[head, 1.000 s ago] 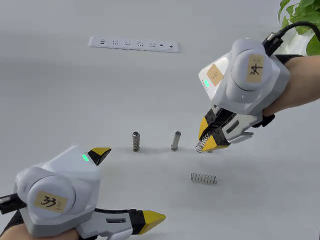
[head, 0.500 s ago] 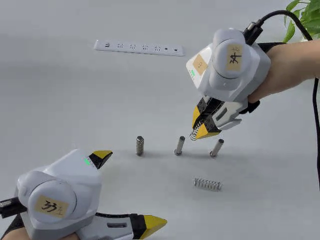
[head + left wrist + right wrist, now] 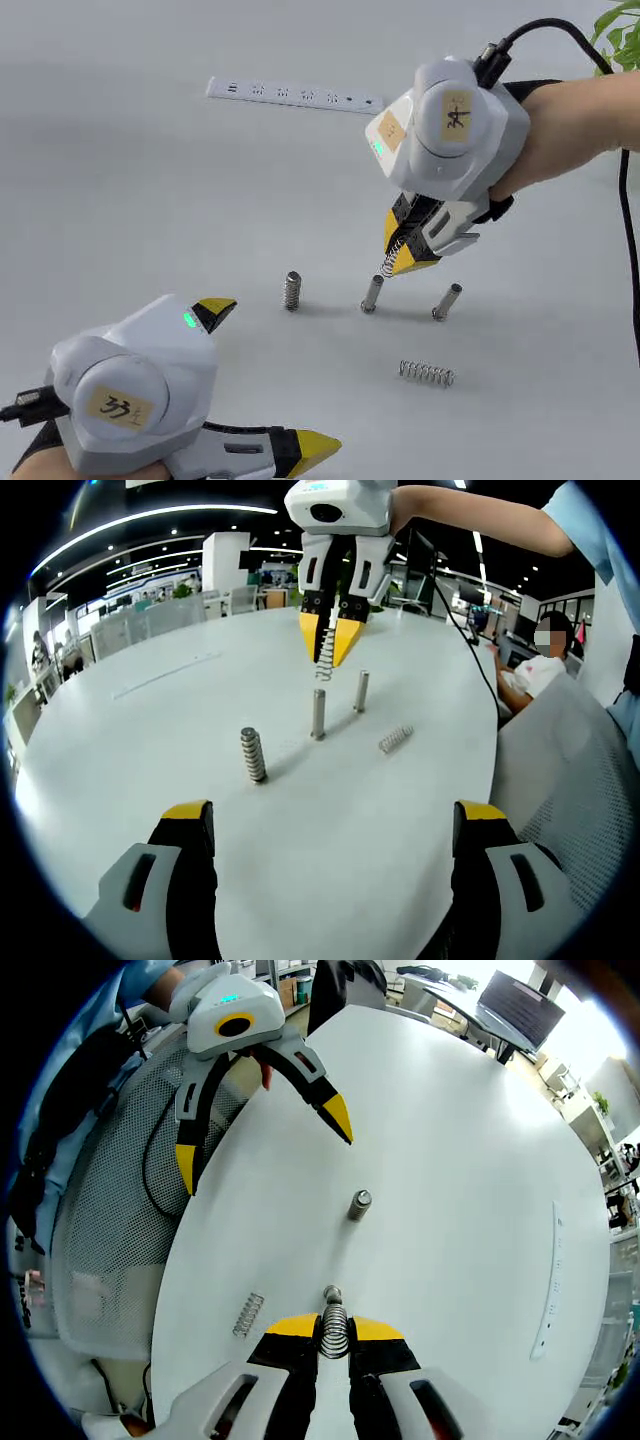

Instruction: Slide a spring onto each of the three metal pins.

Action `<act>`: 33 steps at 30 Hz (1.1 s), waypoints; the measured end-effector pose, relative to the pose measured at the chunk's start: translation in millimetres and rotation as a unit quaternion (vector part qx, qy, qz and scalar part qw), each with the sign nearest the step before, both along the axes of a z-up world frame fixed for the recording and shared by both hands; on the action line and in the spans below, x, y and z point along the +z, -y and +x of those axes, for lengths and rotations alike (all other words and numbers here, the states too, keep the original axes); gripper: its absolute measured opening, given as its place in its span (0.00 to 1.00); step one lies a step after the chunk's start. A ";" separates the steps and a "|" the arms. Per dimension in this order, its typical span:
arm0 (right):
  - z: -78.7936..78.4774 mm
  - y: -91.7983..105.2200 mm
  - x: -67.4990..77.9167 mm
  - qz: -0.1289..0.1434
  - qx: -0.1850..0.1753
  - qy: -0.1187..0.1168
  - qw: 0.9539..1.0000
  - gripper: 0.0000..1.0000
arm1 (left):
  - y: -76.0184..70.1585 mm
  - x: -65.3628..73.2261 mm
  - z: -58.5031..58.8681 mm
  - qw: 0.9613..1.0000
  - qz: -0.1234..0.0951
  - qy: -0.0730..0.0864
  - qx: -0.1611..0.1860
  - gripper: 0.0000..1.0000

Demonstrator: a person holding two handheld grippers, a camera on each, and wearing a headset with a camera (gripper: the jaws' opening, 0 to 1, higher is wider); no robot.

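Three metal pins stand in a row on the white table. The left pin wears a spring; the middle pin and right pin are bare. My right gripper is shut on a spring that hangs tilted, its lower end just above the middle pin's top. A loose spring lies in front of the pins. My left gripper stands open near the front left, nothing between its fingers. From there the held spring hovers over the middle pin.
A white power strip lies at the back of the table. Green leaves and a black cable are at the right. The round table's edge and a mesh chair sit beyond the pins' right.
My right gripper has lifted its spring from beside the right pin and carried it left, to just above the middle pin. The left gripper has stayed put.
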State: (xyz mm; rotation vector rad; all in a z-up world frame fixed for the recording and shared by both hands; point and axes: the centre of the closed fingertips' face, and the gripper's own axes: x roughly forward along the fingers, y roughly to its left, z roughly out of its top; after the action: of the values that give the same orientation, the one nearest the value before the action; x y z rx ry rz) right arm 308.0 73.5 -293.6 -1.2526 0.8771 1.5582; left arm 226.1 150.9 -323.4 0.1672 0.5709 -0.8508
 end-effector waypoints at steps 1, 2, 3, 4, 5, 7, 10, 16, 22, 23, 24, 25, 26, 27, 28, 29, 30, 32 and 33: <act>-0.5 -0.1 0.3 -0.001 0.001 -0.001 1.000 0.08 | 0.0 -0.3 -0.2 1.000 0.000 -0.001 0.000 0.98; -0.4 -1.1 -0.4 -0.002 0.002 -0.001 1.000 0.08 | 0.2 -0.4 -0.4 1.000 0.000 -0.001 0.000 0.98; -0.6 -1.7 -1.3 -0.004 0.003 -0.002 1.000 0.08 | 0.4 -0.4 -0.5 1.000 0.000 -0.001 0.000 0.98; -0.9 -2.0 -2.0 -0.005 0.005 -0.002 1.000 0.08 | 0.5 -0.5 -0.7 1.000 0.000 -0.001 -0.001 0.98; -1.4 -2.4 -3.1 -0.007 0.007 -0.002 1.000 0.08 | 0.7 -0.5 -0.9 1.000 0.000 -0.001 -0.001 0.98; -2.3 -2.3 -5.0 -0.010 0.009 -0.004 1.000 0.08 | 1.0 -0.7 -1.0 1.000 -0.001 -0.002 -0.001 0.98; -2.1 -2.1 -6.3 -0.012 0.011 -0.002 1.000 0.08 | 1.2 -1.0 -1.1 1.000 -0.002 -0.002 0.001 0.97; -4.2 -2.3 -7.0 -0.014 0.013 -0.003 1.000 0.08 | 1.8 -2.6 -2.2 1.000 -0.002 -0.005 -0.001 0.96; -5.3 -3.6 -8.9 -0.014 0.017 -0.002 1.000 0.08 | 1.0 -4.3 -2.2 1.000 -0.003 -0.007 0.002 0.95; -5.9 -3.3 -9.3 -0.016 0.016 -0.004 1.000 0.08 | 0.7 -4.6 -2.3 1.000 -0.003 -0.008 0.002 0.95; -6.5 -3.0 -9.8 -0.018 0.017 -0.005 1.000 0.08 | 0.5 -4.9 -2.3 1.000 -0.003 -0.008 0.003 0.95; -5.1 -3.1 -11.0 -0.017 0.018 -0.004 1.000 0.08 | 0.3 -5.2 -2.6 1.000 -0.003 -0.009 0.003 0.95; -5.1 -3.0 -11.6 -0.019 0.018 -0.004 1.000 0.08 | 0.1 -5.3 -2.6 1.000 -0.003 -0.009 0.003 0.95; -6.2 -2.7 -12.6 -0.020 0.017 -0.008 1.000 0.08 | -0.7 -5.9 -2.7 1.000 -0.002 -0.009 0.004 0.95; -6.3 -3.1 -13.5 -0.020 0.017 -0.008 1.000 0.08 | -1.0 -6.3 -2.9 1.000 -0.002 -0.010 0.004 0.94; -6.1 -3.5 -15.2 -0.021 0.019 -0.007 1.000 0.08 | -1.3 -6.6 -3.1 1.000 -0.002 -0.011 0.004 0.94; -6.0 -3.4 -17.0 -0.023 0.021 -0.007 0.999 0.08 | -1.5 -6.5 -3.2 1.000 -0.003 -0.011 0.005 0.94; -5.4 -3.6 -19.8 -0.026 0.025 -0.003 0.999 0.08 | -2.0 -6.7 -3.5 1.000 -0.003 -0.012 0.005 0.93; -6.1 -3.6 -20.6 -0.028 0.024 -0.005 0.999 0.08 | -2.3 -6.9 -3.4 1.000 -0.003 -0.012 0.006 0.93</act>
State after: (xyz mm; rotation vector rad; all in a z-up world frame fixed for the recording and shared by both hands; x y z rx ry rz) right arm 301.8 77.1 -314.2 -1.3154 0.9096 1.5887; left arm 222.7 153.3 -330.3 0.1490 0.5905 -0.8445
